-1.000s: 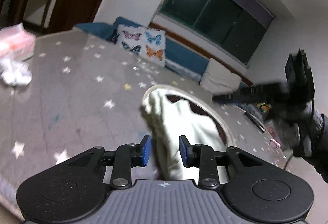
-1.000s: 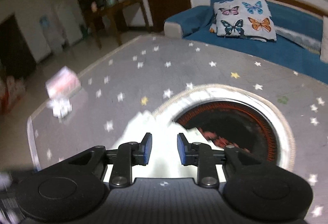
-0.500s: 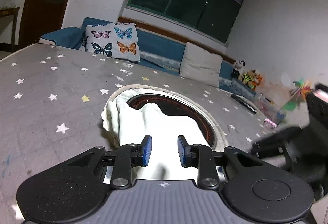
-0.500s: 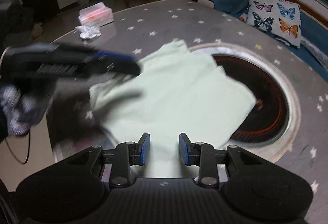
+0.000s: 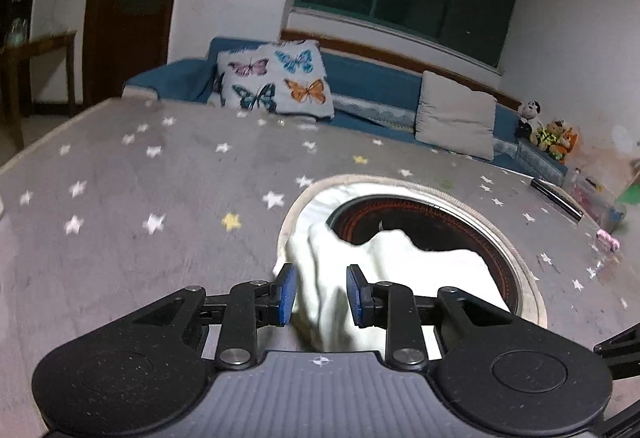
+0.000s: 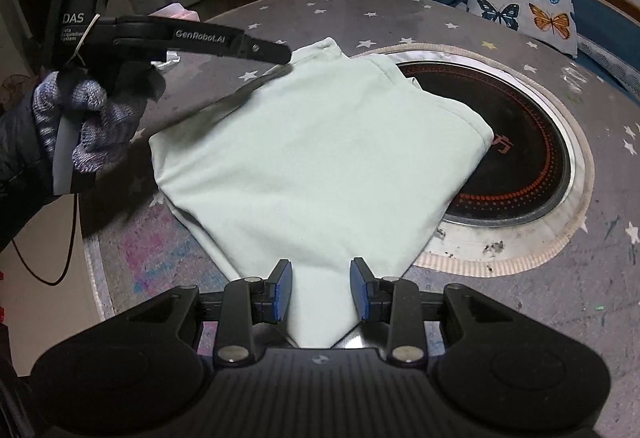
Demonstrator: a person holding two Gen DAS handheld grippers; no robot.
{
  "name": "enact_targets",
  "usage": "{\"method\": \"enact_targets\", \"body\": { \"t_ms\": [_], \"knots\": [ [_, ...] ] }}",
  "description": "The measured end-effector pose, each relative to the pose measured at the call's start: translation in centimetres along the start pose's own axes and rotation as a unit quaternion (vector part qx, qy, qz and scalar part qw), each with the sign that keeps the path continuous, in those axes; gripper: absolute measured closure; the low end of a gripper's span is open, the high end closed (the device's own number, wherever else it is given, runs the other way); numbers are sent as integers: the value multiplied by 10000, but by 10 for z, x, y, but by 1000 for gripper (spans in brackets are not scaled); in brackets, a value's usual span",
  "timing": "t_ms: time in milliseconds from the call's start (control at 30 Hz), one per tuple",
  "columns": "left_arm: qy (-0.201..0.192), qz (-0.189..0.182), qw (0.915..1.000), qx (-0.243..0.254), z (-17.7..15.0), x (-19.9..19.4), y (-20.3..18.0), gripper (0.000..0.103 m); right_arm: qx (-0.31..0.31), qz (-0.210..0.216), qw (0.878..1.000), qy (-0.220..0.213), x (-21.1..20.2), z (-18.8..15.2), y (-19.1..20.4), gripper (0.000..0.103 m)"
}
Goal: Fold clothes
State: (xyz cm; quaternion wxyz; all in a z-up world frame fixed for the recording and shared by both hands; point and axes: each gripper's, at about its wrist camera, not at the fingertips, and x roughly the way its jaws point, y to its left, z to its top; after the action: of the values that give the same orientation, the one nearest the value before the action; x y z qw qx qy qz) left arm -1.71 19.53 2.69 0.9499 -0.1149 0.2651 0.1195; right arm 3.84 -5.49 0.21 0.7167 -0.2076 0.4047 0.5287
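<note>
Lying across a grey tablecloth printed with white stars (image 6: pixel 400 13), a pale mint-green folded cotton garment (image 6: pixel 304 165) is partly covering a round black inset cooktop with orange dotted rings (image 6: pixel 516 165). The right gripper (image 6: pixel 320 288) is sitting low at the garment's near corner, its blue-padded fingers (image 6: pixel 282 292) standing apart with cloth running between them; the pads are not pressing the fabric, so the jaws are reading as open. The left gripper (image 5: pixel 318 292) is likewise showing its blue pads spread, with a bunched ridge of the same garment (image 5: pixel 384 270) passing through the gap untouched by either pad. Seen from the right wrist, the left gripper (image 6: pixel 276 53) is hovering over the garment's far left corner, and a hand in a purple-grey knitted glove (image 6: pixel 84 121) is clutching its handle; whether its tips are touching the cloth cannot be told. Behind the table, a white cushion with coloured butterflies (image 5: pixel 280 81) is leaning on a blue sofa (image 5: pixel 368 77), beside a plain grey cushion (image 5: pixel 456 113).
</note>
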Motion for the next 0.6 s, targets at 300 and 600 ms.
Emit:
{"method": "enact_targets", "body": {
  "t_ms": [300, 600],
  "knots": [
    [62, 206, 9996, 184, 5, 20, -3, 93, -33, 46, 10000, -69, 1, 0, 0, 68],
    [77, 395, 9992, 30, 6, 22, 14, 99, -32, 116, 9999, -110, 3, -1, 0, 60]
  ]
}}
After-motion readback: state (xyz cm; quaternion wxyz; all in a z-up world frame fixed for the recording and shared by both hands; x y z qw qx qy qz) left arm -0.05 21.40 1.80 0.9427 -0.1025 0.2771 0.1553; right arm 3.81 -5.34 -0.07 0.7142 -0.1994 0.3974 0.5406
